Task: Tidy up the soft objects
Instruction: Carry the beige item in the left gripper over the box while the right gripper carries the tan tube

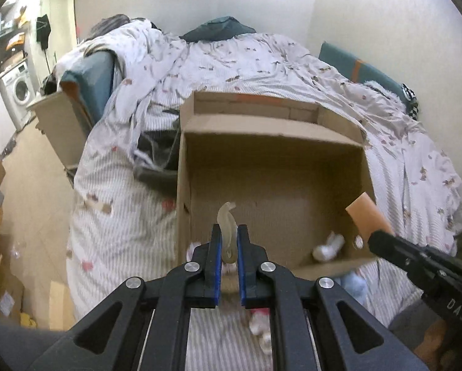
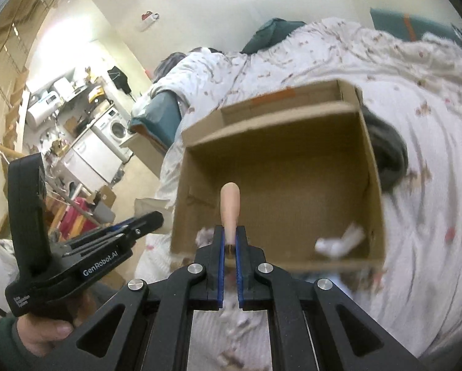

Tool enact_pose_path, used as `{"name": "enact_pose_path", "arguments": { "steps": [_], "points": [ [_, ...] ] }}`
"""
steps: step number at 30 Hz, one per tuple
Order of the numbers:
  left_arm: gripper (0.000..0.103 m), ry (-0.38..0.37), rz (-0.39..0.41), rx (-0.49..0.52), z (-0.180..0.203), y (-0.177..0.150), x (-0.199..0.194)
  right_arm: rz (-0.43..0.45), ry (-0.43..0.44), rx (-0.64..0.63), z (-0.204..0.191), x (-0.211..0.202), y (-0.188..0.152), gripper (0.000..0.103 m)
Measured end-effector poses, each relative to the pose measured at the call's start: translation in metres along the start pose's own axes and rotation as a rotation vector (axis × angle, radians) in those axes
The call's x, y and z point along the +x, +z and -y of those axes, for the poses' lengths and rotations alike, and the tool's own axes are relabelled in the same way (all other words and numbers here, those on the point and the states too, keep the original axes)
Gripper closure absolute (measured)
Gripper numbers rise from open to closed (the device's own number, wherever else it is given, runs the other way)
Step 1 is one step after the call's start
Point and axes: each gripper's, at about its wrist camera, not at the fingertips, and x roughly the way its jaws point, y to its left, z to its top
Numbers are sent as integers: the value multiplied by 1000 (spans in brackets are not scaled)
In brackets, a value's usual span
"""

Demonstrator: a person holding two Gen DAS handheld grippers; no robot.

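Cardboard box (image 1: 274, 167) on the bed (image 1: 262, 61), one white soft item (image 1: 328, 245) inside. Our left gripper (image 1: 229, 247) pinches one beige sock (image 1: 226, 216), long axis forward; right gripper (image 2: 230, 241) pinches one peach sock (image 2: 230, 207), likewise.

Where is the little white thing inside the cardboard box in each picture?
Left wrist view: the white soft thing lies on the box floor at the near right corner, right of the left gripper.
Right wrist view: it sits in the same near right corner, right of the right gripper.
Shared landmark: the open cardboard box on the bed.
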Motion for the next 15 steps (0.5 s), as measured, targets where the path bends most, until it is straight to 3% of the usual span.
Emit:
{"name": "enact_pose_path", "arguments": {
  "steps": [5, 8, 10, 15],
  "points": [
    [95, 10, 9, 2, 1, 14, 23, -50, -7, -1, 17, 25, 23, 95],
    [95, 22, 67, 33, -1, 3, 36, -62, 19, 56, 36, 40, 17, 95],
    [95, 60, 58, -4, -7, -1, 42, -95, -10, 90, 45, 52, 11, 95],
    [95, 52, 49, -47, -15, -2, 45, -115, -52, 75, 47, 63, 9, 95]
  ]
}}
